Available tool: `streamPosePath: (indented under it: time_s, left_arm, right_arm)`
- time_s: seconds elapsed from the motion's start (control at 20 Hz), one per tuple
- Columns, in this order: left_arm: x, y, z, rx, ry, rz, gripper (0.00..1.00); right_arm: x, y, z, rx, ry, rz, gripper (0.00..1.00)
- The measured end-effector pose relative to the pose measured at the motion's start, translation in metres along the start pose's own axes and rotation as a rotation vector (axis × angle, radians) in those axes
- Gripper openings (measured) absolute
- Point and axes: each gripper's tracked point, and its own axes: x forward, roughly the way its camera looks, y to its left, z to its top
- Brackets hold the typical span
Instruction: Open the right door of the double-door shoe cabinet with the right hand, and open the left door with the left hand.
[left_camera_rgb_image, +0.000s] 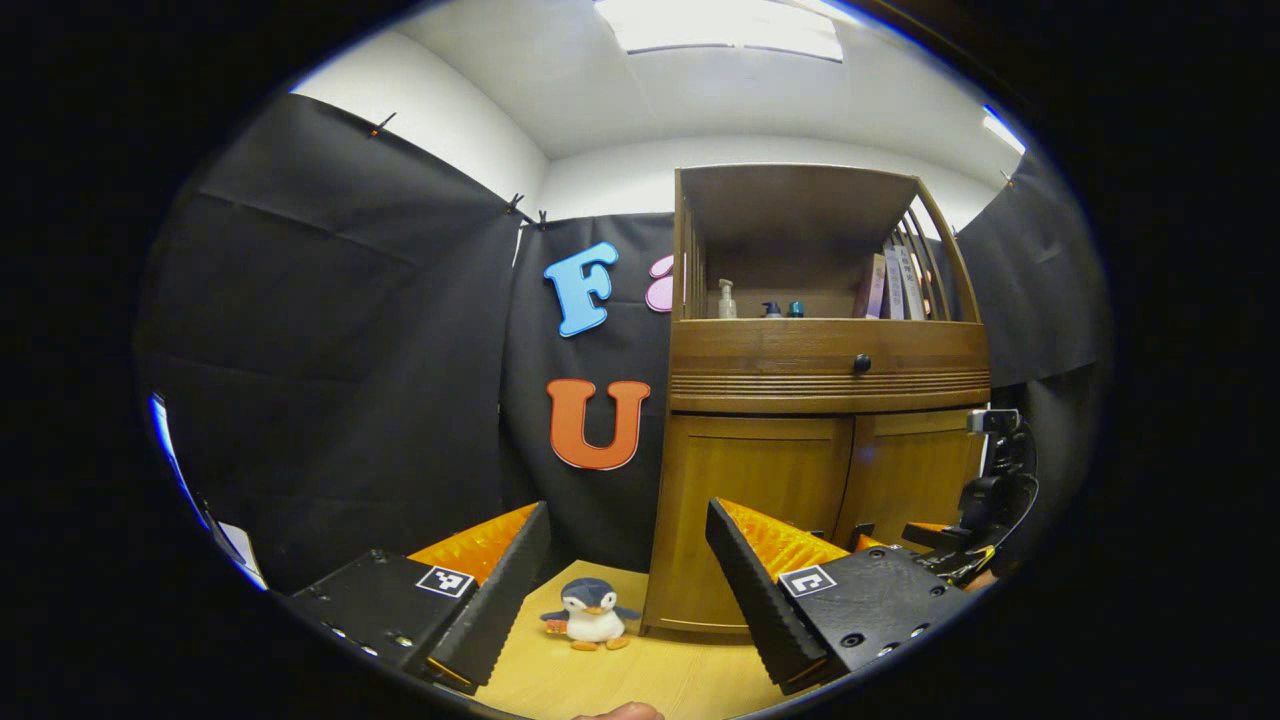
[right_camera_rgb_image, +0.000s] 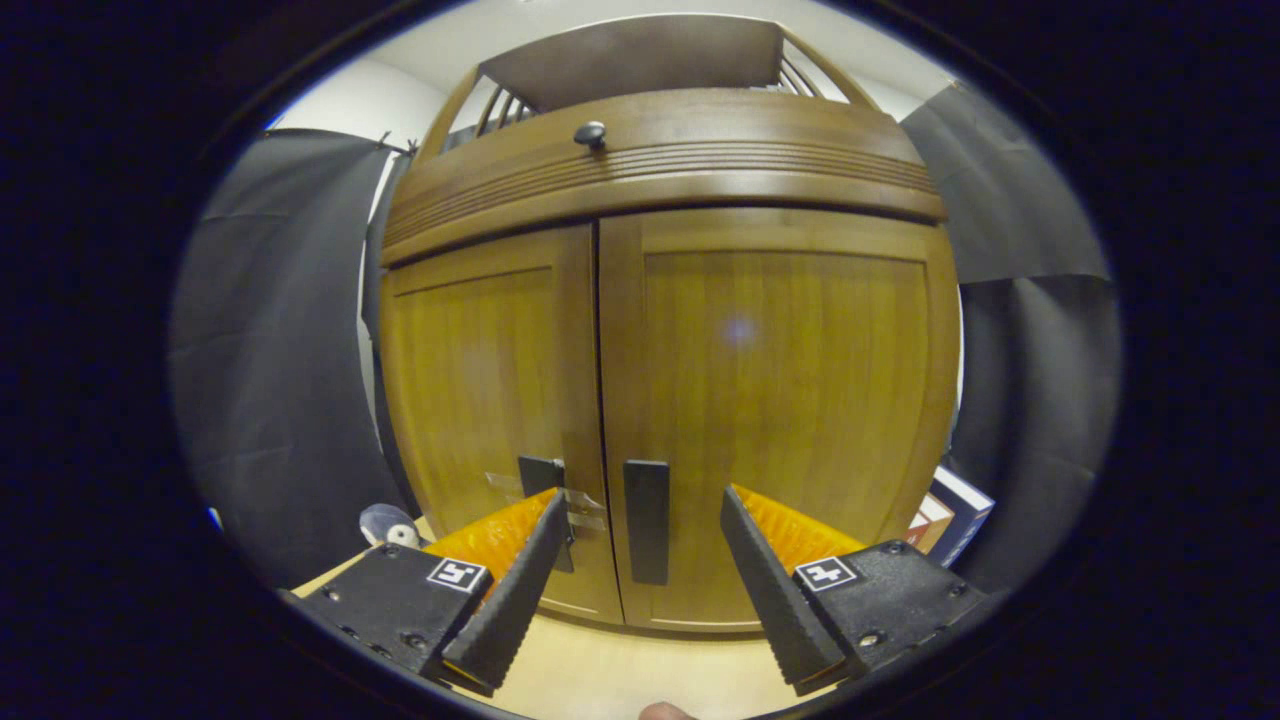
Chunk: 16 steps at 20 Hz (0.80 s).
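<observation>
The wooden shoe cabinet (right_camera_rgb_image: 660, 180) fills the right gripper view, both doors closed. The right door (right_camera_rgb_image: 790, 400) carries a dark vertical handle (right_camera_rgb_image: 647, 520) near the centre seam; the left door (right_camera_rgb_image: 480, 400) has its own handle (right_camera_rgb_image: 541, 475), partly hidden by a finger. My right gripper (right_camera_rgb_image: 640, 600) is open, close in front of the doors, with the right door's handle showing between its fingers, untouched. In the left gripper view the cabinet (left_camera_rgb_image: 820, 360) stands farther off to the right. My left gripper (left_camera_rgb_image: 625, 600) is open and holds nothing. The right gripper (left_camera_rgb_image: 960, 545) shows beyond it, by the cabinet doors.
A small plush penguin (left_camera_rgb_image: 592, 615) sits on the light wooden floor (left_camera_rgb_image: 620, 680) left of the cabinet. Bottles (left_camera_rgb_image: 727, 300) and books (left_camera_rgb_image: 895, 285) stand on the cabinet's upper shelf above a drawer knob (left_camera_rgb_image: 862, 364). Boxes (right_camera_rgb_image: 950, 515) lean at the cabinet's right side.
</observation>
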Motion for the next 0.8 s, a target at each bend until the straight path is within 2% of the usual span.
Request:
streamPosePath:
  time_s: [0.05,0.15,0.2,0.25,0.5,0.8]
  left_arm:
    - [-0.002,0.003,-0.001,0.004,0.002,0.01,0.95]
    - [-0.005,0.008,-0.001,0.015,0.004,0.029,0.95]
    - [-0.007,0.01,-0.001,0.019,0.006,0.039,0.95]
    - [-0.007,0.013,-0.002,0.023,0.008,0.048,0.95]
    - [-0.012,0.023,-0.006,0.038,0.025,0.088,0.95]
    - [-0.019,0.026,-0.002,0.062,0.022,0.115,0.95]
  right_arm:
    - [0.009,-0.002,-0.005,0.007,0.013,-0.006,0.96]
    - [0.024,-0.001,-0.017,0.019,0.047,0.007,0.86]
    - [0.03,-0.001,-0.022,0.024,0.063,0.008,0.75]
    - [0.037,-0.002,-0.027,0.026,0.074,0.007,0.72]
    - [0.057,-0.003,-0.034,0.024,0.086,-0.015,0.7]
    - [0.067,-0.004,-0.039,0.026,0.084,-0.029,0.59]
